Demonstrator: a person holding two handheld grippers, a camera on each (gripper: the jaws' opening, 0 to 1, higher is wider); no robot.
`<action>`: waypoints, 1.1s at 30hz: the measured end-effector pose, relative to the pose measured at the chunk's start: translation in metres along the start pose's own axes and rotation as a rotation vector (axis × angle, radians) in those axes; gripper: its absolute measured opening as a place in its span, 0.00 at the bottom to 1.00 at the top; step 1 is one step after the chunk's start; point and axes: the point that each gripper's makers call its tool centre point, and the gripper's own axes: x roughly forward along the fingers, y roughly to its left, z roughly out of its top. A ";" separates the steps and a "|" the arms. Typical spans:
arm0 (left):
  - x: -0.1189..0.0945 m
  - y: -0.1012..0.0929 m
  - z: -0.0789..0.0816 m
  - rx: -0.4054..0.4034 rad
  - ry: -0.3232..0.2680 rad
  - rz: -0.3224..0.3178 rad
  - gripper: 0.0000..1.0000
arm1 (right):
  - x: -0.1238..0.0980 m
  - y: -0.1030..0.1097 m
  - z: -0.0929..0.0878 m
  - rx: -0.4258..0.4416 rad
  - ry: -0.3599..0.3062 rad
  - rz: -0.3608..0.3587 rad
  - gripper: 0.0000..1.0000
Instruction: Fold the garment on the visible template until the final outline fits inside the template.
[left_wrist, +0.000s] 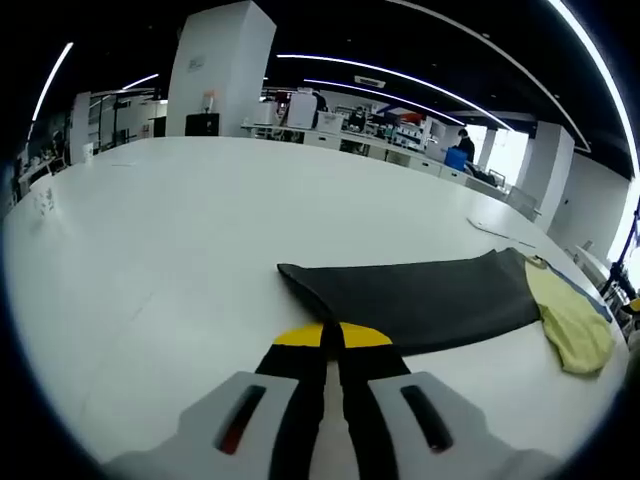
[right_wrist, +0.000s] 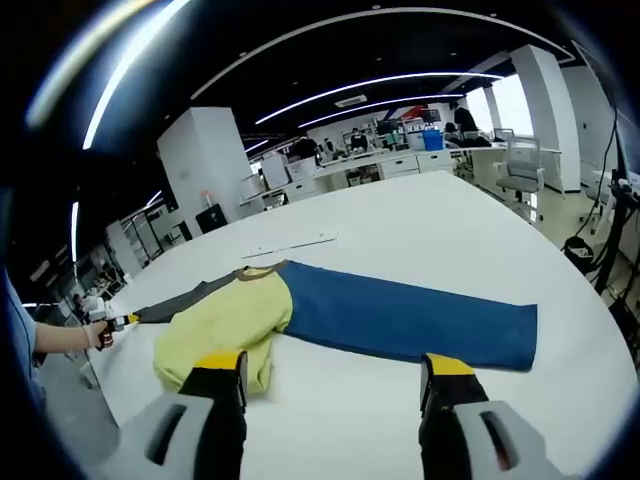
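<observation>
The garment lies stretched across the white table (right_wrist: 400, 215): a dark grey sleeve (left_wrist: 420, 295), a yellow middle (right_wrist: 225, 320) and a long blue sleeve (right_wrist: 410, 315). My left gripper (left_wrist: 332, 337) has its jaws pressed together at the near edge of the grey sleeve, which tapers into it. In the right gripper view that left gripper (right_wrist: 112, 322) appears at the far left, held by a hand, with the grey sleeve (right_wrist: 185, 298) drawn taut toward it. My right gripper (right_wrist: 335, 372) stands open just short of the blue sleeve and beside the yellow part, nothing between its fingers.
A thin white strip (right_wrist: 290, 243) lies on the table beyond the garment. The table's edge curves at the right, with an office chair (right_wrist: 515, 165) and desks behind. A white pillar (left_wrist: 215, 70) stands past the far end.
</observation>
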 end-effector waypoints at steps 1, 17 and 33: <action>-0.001 0.001 0.001 0.010 -0.006 0.004 0.04 | 0.000 0.000 -0.001 -0.004 0.003 -0.002 0.71; -0.024 -0.025 -0.005 0.121 0.024 -0.127 0.99 | 0.006 -0.013 -0.005 -0.100 0.021 -0.052 1.00; -0.060 -0.076 -0.016 0.163 0.036 -0.215 0.94 | 0.003 -0.009 0.005 -0.101 -0.003 -0.009 1.00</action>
